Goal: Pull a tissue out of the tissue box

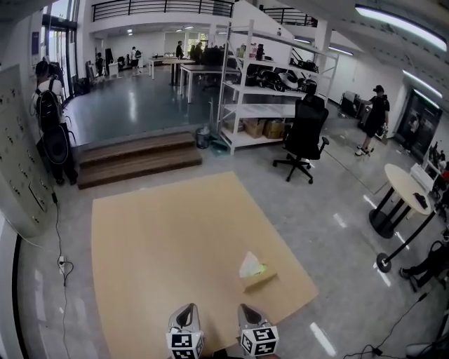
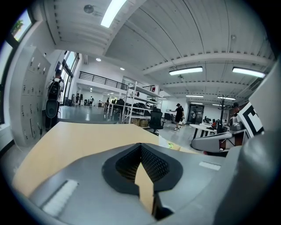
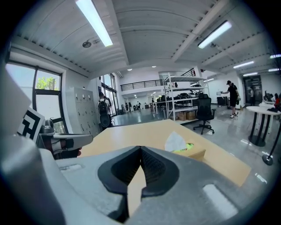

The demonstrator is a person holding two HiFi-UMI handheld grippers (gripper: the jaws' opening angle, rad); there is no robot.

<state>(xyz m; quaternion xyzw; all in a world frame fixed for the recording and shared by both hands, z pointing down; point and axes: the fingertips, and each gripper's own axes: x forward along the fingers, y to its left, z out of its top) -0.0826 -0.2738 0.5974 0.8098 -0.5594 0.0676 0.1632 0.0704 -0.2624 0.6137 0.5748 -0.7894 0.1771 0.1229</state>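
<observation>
Light-brown cardboard tissue box (image 1: pixel 262 281) lies on wide tan bench (image 1: pixel 161 238), near right edge. White tissue (image 1: pixel 250 265) sticks up from box top. Left gripper (image 2: pixel 140 146): fingers closed tip to tip, empty. Right gripper (image 3: pixel 140 148): same, closed and empty. Box ahead and right of right gripper, apart from both.

Floor: glossy grey floor (image 1: pixel 140 105), wooden steps (image 1: pixel 137 158) leading up to a raised level.
Furniture: white rack (image 1: pixel 263 91) with boxes (image 1: pixel 263 128), black office chair (image 1: pixel 305 137) just beside it, round white table (image 1: pixel 407 186) at right, tan tabletop (image 1: pixel 175 245) in front.
Left wall: grey lockers (image 1: pixel 17 154).
Upper level: balcony railing (image 1: pixel 161 8).
Light: ceiling strip lights (image 3: pixel 94 22), window (image 3: pixel 37 88) with daylight.
</observation>
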